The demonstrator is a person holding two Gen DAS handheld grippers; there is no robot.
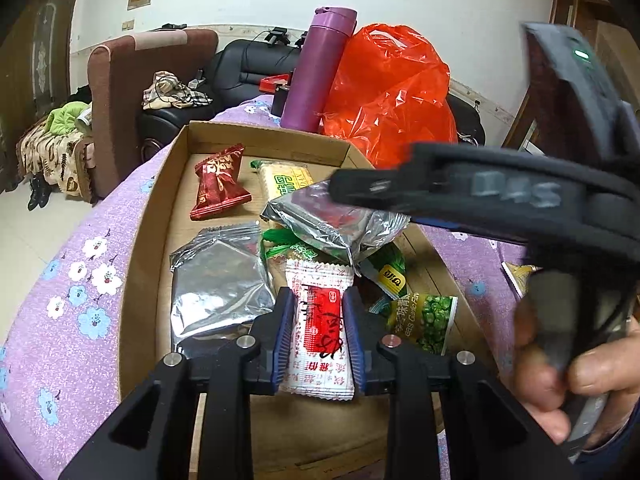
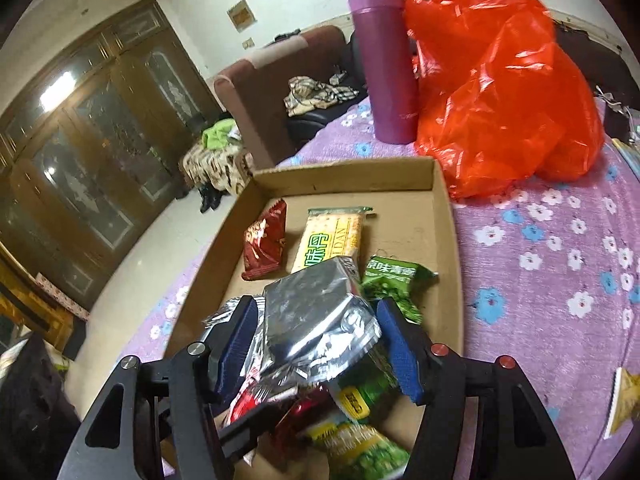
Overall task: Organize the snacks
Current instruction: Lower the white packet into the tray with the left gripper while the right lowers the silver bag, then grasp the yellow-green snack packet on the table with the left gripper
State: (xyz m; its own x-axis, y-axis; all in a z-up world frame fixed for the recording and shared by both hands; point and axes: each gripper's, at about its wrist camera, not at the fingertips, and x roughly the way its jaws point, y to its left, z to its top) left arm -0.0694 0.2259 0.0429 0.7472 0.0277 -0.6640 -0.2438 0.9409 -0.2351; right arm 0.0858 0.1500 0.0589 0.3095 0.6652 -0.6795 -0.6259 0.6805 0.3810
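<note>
Already most of the snacks sit inside the cardboard tray [image 1: 160, 216] on the bench, which wears a purple flowered cloth [image 1: 72, 280]. At the far end lie a dark red packet [image 1: 218, 184] and a yellow cracker pack [image 2: 330, 238], side by side and apart from the rest; nearer, a flat silver pouch [image 1: 218, 280] and several green pea packets [image 1: 424, 320] overlap in a loose heap.

The left hand-held gripper [image 1: 318, 336] is closed onto a white-and-red sachet [image 1: 320, 320], blue pads pressing both its long edges, at the near end of the tray. The right hand-held gripper [image 2: 316, 344] has its jaws well apart either side of a crumpled silver bag [image 2: 316, 320]; in the left view one finger lies on top of that bag, and whether it grips it at all I cannot tell.

Left to do, by my judgement: sorting the tangled middle pile, and fetching a yellow packet [image 2: 624, 404] that lies on the cloth right of the tray. A purple flask [image 2: 386, 60] and orange plastic bag [image 2: 500, 92] stand beyond the far wall.
</note>
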